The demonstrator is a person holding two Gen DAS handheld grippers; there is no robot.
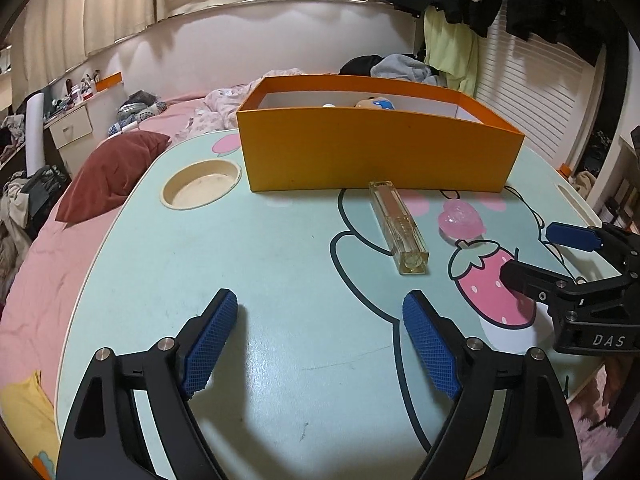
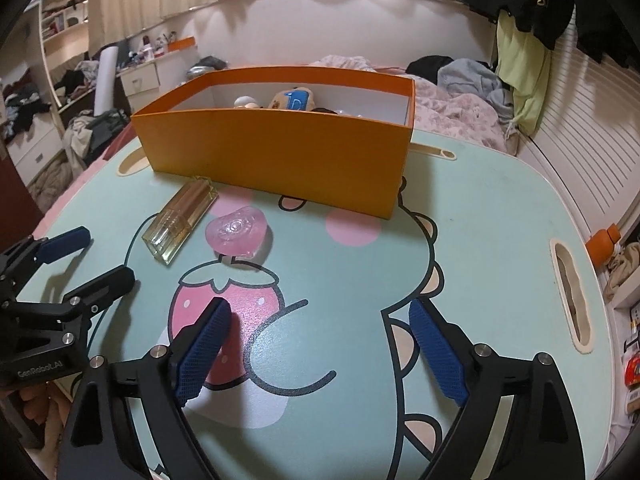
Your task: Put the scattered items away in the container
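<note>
The left gripper point(image 1: 320, 312) has its two blue pads wide apart, and nothing is between them. It hangs just over a bare green part of the little table point(image 1: 260, 248). The right gripper point(image 2: 320, 320) is wide apart too, with nothing in it. Under it is a drawing of a pink strawberry point(image 2: 248, 304) and a green dinosaur printed on the table top. In the left view the right gripper pokes in from the right edge, and in the right view the left gripper pokes in from the left edge, so the two tools are side by side. A bit past the pads lie two things on the table. One is a long clear tube point(image 1: 398, 226) with gold stuff inside, lying flat, with its far end just beside the front wall of the box. Next to it, on the right gripper's side, is a pink see-through heart point(image 1: 462, 222). The heart and the tube are close but do not touch. Behind them stands the orange box point(image 1: 376, 156), open at the top and white inside. Some small toys point(image 2: 294, 100) are already in it, but they are too hidden to tell what they are. A round cup hole point(image 1: 202, 184) is sunk into the table to the left of the box. Past the table is a pink bed point(image 1: 36, 264) with a dark red pillow point(image 1: 108, 172).
</note>
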